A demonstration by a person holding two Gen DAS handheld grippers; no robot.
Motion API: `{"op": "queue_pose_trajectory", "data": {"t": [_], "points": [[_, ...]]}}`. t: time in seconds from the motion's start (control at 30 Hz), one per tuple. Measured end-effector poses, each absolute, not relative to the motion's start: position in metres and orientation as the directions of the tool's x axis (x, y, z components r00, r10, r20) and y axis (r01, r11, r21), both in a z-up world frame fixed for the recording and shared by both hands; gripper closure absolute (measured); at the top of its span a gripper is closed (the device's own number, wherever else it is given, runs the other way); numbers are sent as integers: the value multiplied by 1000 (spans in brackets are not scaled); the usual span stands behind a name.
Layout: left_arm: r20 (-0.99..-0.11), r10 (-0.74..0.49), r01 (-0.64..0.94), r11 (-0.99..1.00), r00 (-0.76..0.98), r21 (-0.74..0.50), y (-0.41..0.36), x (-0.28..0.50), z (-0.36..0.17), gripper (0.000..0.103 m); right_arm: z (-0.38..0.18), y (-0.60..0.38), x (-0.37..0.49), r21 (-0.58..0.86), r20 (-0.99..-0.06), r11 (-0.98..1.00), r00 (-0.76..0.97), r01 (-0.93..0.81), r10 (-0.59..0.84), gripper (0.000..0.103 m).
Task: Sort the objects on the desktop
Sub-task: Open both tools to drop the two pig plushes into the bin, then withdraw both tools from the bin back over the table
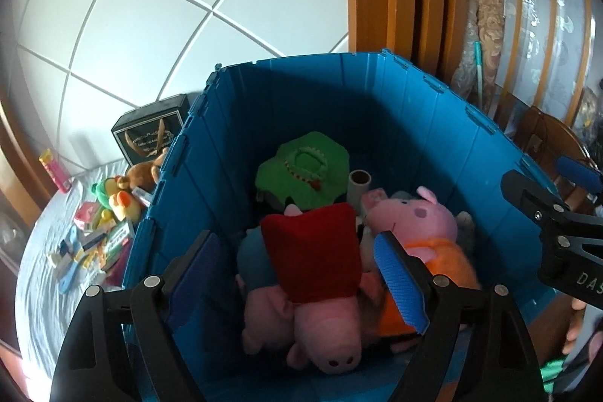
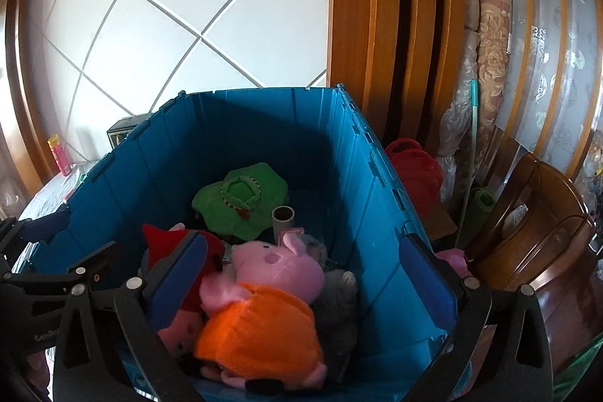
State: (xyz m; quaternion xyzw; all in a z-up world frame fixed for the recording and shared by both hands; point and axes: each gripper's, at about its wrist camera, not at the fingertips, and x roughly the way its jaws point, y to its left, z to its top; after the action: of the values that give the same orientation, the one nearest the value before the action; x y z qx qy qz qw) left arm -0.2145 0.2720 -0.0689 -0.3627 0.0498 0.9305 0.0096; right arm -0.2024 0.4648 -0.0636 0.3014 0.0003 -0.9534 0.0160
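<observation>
A deep blue crate (image 1: 301, 93) (image 2: 264, 123) holds plush toys. A pink pig in a red dress (image 1: 312, 251) lies face down in it, and a pink pig in an orange dress (image 1: 433, 225) (image 2: 271, 319) lies beside it. A green plush (image 2: 241, 206), a cardboard tube (image 2: 282, 217) and a grey plush (image 2: 339, 307) sit behind and beside them. My left gripper (image 1: 297, 251) hangs open over the red-dress pig, pads clear of it. My right gripper (image 2: 301, 251) stands wide open above the orange-dress pig and grips nothing.
Left of the crate, a white-clothed table (image 1: 45, 251) carries small boxes, a yellow plush duck (image 1: 120, 202), a brown plush (image 1: 143, 172) and a black box (image 1: 150, 134). A red net bag (image 2: 414, 168), rolled carpet (image 2: 490, 44) and wooden chair (image 2: 535, 243) stand to the right.
</observation>
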Motion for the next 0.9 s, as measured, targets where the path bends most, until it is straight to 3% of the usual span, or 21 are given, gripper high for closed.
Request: {"op": "queue_pose_trajectory", "data": {"t": [0.9], "points": [[-641, -29, 1, -999, -767, 44, 227, -173, -55, 18, -56, 429, -169, 33, -557, -995, -825, 95, -97, 0]]}}
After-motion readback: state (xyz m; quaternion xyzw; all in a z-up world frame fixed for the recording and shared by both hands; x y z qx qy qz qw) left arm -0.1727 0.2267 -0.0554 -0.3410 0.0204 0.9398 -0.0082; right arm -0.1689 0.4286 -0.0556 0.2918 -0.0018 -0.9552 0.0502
